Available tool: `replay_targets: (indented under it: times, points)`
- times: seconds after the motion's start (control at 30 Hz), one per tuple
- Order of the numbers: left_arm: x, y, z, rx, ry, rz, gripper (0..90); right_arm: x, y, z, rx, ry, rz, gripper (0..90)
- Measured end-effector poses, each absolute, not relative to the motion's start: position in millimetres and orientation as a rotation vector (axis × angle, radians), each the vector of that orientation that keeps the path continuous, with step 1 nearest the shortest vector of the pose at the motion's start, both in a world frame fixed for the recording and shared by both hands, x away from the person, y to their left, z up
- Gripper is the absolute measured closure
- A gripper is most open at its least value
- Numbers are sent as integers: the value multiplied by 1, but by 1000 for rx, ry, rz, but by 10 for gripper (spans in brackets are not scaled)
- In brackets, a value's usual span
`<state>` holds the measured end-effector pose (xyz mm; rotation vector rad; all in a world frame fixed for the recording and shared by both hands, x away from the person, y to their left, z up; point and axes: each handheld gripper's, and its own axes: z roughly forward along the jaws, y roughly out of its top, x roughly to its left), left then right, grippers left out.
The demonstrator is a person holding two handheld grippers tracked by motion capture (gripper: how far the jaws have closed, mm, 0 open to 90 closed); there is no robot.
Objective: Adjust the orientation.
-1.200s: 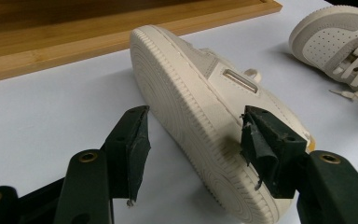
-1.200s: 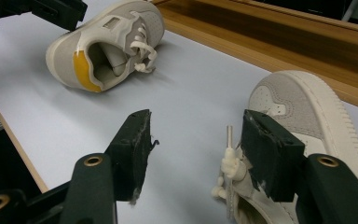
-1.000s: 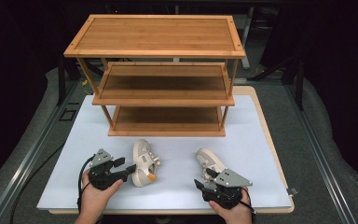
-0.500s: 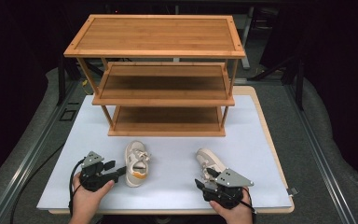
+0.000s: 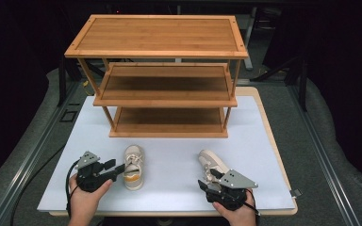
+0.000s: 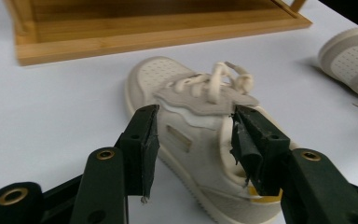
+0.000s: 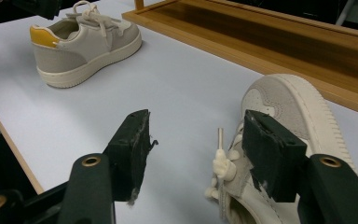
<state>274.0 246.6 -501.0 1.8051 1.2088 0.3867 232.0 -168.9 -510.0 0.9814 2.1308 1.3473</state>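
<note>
A cream shoe with a yellow heel tab (image 5: 133, 167) (image 6: 196, 140) (image 7: 84, 42) stands upright on the white board, toe toward the rack. My left gripper (image 5: 120, 168) (image 6: 196, 114) comes at it from the left. Its jaws have just been closing, with the shoe's rear half between them, and I see no pad pressing. The matching shoe (image 5: 212, 164) (image 7: 289, 116) (image 6: 352, 58) lies tipped on its side at the right. My right gripper (image 5: 209, 179) (image 7: 198, 116) stands open by it, with a lace end (image 7: 220, 137) hanging between the jaws.
A three-tier bamboo rack (image 5: 165, 35) (image 6: 121, 37) (image 7: 284, 42) stands at the back of the white board (image 5: 169, 155), its shelves bare. Grey padded floor surrounds the table. A hand holds each gripper at the front edge.
The left shoe, tipped against the left gripper a second ago, now stands upright. The left gripper drew back to the left, then came in around the shoe. The right gripper and its shoe stayed put.
</note>
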Motion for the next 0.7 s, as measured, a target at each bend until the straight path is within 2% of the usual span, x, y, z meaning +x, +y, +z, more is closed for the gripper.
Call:
replay_targets:
  times: [0.4,0.57,0.7]
  points:
    - [283,231,-515,1903,1207,401,515,232,-169,-510,977,2124,1350,413]
    - [288,234,-519,1897,1226,378,552,232,-169,-510,975,2125,1350,411]
    - [286,240,-514,1910,1226,400,630,232,-170,-510,974,2123,1350,410]
